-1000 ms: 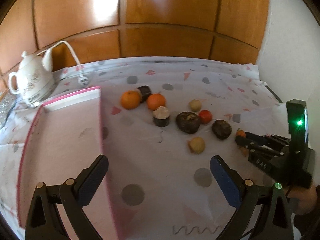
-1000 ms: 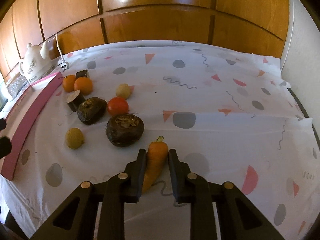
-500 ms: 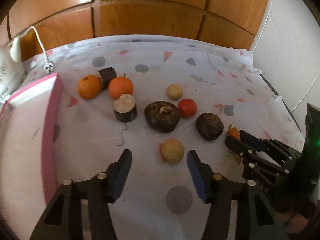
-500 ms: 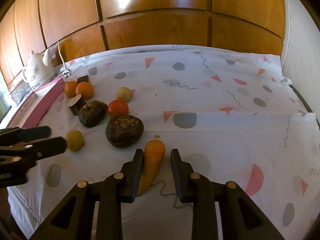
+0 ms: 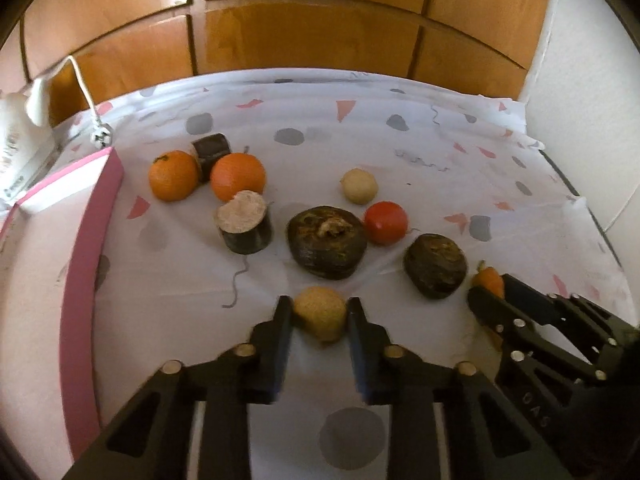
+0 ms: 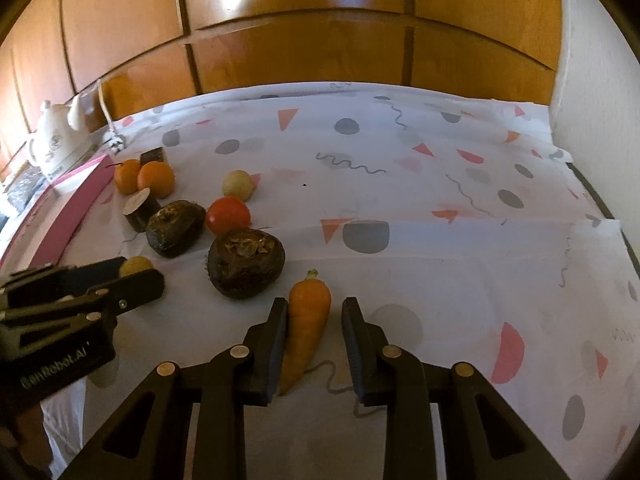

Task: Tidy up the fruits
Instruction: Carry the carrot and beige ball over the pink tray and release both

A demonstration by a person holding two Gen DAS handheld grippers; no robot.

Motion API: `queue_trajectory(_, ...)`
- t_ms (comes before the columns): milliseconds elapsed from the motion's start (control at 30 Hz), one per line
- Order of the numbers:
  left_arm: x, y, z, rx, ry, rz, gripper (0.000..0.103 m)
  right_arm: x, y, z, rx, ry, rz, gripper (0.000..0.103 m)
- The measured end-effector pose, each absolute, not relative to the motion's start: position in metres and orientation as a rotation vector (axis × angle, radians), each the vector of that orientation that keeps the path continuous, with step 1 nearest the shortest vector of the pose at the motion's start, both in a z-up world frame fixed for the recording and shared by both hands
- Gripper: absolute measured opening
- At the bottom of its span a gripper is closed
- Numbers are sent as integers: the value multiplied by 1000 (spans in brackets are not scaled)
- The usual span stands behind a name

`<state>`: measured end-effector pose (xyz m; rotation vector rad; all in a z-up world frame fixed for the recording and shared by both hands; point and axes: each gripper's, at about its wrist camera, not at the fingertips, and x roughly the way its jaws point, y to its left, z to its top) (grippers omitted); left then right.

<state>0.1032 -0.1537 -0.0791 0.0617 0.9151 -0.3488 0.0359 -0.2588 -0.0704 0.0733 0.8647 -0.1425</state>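
Two pieces are being gripped, and nothing appears sorted yet. At lower centre of the left wrist view, the left gripper (image 5: 320, 314) has its jaws clamped on a small tan round fruit (image 5: 320, 312) resting on the desk (image 5: 440, 168). In the right wrist view the right gripper (image 6: 314, 326) brackets the carrot (image 6: 306, 324) at lower centre: the left jaw touches it, while a gap shows at the right jaw, so that grip looks unfinished. The pink tray (image 5: 86, 264) along the left edge looks empty where visible. Left on the cloth, I judge, are two oranges (image 5: 238, 176), a tomato (image 5: 386, 222), another tan fruit (image 5: 359, 185), two dark lumpy pieces (image 5: 327, 246) and two dark cut cylinders (image 5: 245, 226).
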Motion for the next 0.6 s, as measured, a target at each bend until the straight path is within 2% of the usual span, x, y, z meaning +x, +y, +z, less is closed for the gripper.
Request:
queue_trajectory(267,96,-142,-73,46,900,-326,26,33,-251,-73,27,837,-172,26)
queue_trajectory(600,76,-106,-39,28,814,-265,26,34,-247,-72,7,843,-182,26)
